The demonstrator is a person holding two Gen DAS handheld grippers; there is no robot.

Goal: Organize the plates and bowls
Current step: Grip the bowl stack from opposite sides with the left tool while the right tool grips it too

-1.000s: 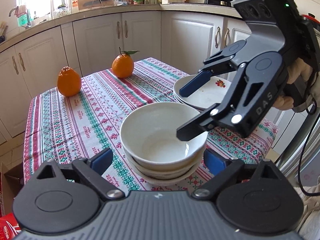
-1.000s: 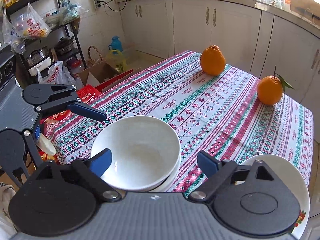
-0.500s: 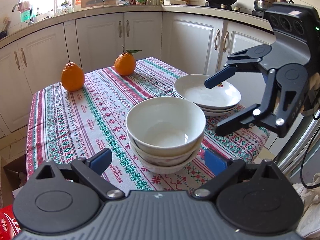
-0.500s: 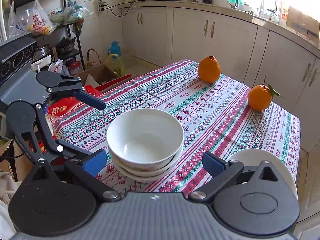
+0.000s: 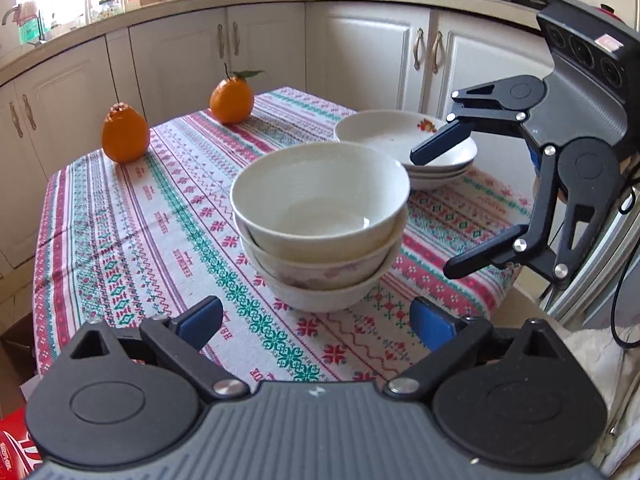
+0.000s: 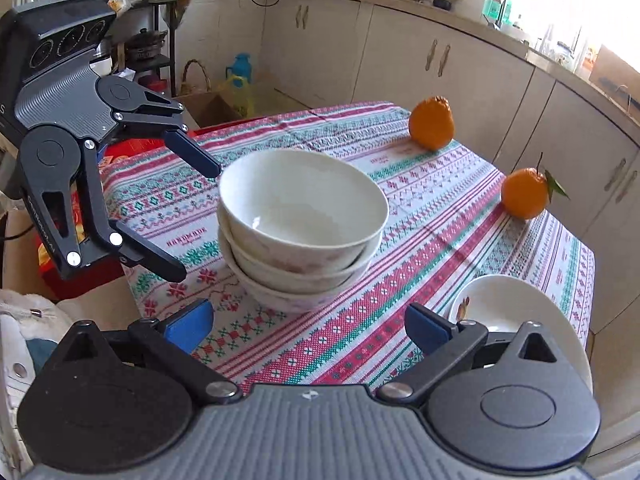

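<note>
On the table with the patterned tablecloth (image 5: 168, 216) there is a stack of three white bowls (image 5: 320, 224), one nested inside the other. The top bowl sits a little tilted in the one under it. The stack stands near the edge of the table that is closest to both grippers.

Behind the bowls, toward the white cabinets (image 5: 360, 52), a stack of shallow white plates (image 5: 404, 148) rests on the cloth. The top plate has a small flower print at its rim. I count about three plates, but the lower ones are partly hidden, so I am not sure.

The left gripper (image 5: 316, 320) is held low in front of the bowls, with its blue pads wide apart and nothing between them. It does not touch the stack. The right gripper (image 6: 308, 320) is also wide open and empty. In the left wrist view it hangs at the right side of the bowls, with one finger over the plates and the other finger lower, above the cloth.

Two oranges (image 5: 125, 134) lie on the far part of the table, well apart from the dishes. One of them (image 5: 232, 98) has a green leaf on its stalk.
</note>
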